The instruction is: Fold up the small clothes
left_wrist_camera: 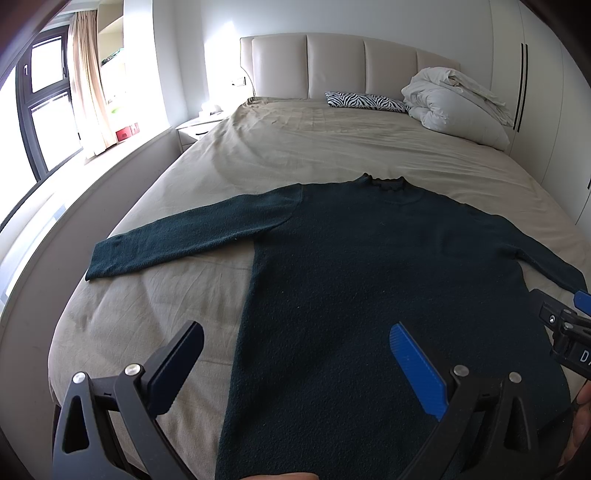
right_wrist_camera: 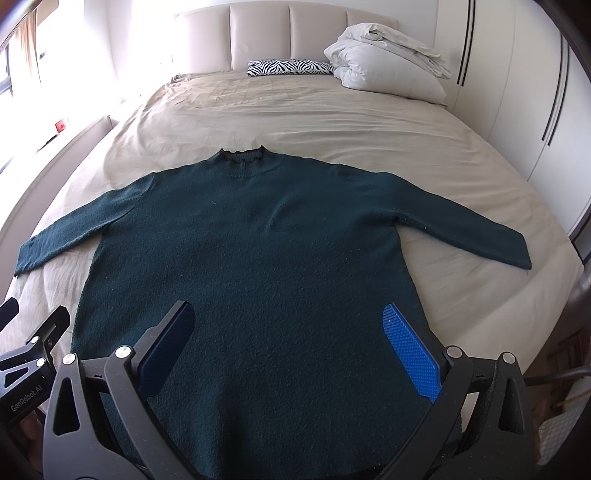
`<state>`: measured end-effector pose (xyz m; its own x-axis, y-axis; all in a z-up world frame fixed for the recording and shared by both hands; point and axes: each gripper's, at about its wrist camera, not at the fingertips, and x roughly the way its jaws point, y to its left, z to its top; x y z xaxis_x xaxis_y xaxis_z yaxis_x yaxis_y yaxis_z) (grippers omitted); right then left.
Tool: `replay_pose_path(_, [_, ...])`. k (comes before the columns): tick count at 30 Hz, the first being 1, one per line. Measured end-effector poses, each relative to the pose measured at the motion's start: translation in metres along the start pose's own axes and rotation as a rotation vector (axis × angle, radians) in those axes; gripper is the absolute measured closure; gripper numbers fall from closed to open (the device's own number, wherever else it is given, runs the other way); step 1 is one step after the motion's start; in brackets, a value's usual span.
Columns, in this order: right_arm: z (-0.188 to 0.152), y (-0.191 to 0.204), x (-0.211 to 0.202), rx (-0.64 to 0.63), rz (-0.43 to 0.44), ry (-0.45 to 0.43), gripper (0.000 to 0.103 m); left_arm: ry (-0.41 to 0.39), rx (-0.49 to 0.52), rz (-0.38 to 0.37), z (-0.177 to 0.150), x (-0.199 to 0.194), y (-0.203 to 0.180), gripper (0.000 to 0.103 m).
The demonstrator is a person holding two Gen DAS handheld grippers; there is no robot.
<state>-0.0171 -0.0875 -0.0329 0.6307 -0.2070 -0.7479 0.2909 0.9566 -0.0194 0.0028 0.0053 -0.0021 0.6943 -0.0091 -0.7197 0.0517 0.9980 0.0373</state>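
1. The hem of the dark green sweater (right_wrist_camera: 251, 258) runs out of the bottom of both views behind the gripper frames, so its lower edge cannot be seen. In the left wrist view the end of its right sleeve is covered by the right gripper's body at the frame edge.
2. The sweater lies flat and face up on the bed (right_wrist_camera: 332, 122), collar toward the headboard (right_wrist_camera: 288, 33), both sleeves spread out to the sides.
3. The left gripper (left_wrist_camera: 295, 363) is spread wide and holds nothing, hovering over the sweater's lower left part.
4. The right gripper (right_wrist_camera: 288, 345) is likewise spread wide and empty, above the sweater's lower middle.
5. The left gripper's body, seen in the right wrist view, reads "GenRobot.AI"; the right gripper's body shows only a "D", the rest cut off.
6. The bed has a beige wrinkled sheet. A zebra-print pillow (right_wrist_camera: 288, 67) and a bunched white duvet (right_wrist_camera: 388, 62) sit by the padded headboard.
7. A window (left_wrist_camera: 44, 107) with a curtain (left_wrist_camera: 88, 81) glares brightly at left; white wardrobe doors (right_wrist_camera: 517, 92) stand at right.
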Motion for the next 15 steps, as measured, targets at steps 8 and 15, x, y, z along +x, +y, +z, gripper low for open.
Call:
replay_pose_path(8, [-0.0001, 0.0006, 0.0001, 0.000, 0.001, 0.000, 0.000, 0.001, 0.000, -0.001, 0.0002, -0.0001, -0.0001, 0.000])
replay_pose_path(15, [0.0000, 0.0012, 0.0001, 0.000, -0.001, 0.001, 0.000, 0.001, -0.001, 0.000, 0.0003, -0.0001, -0.0002, 0.000])
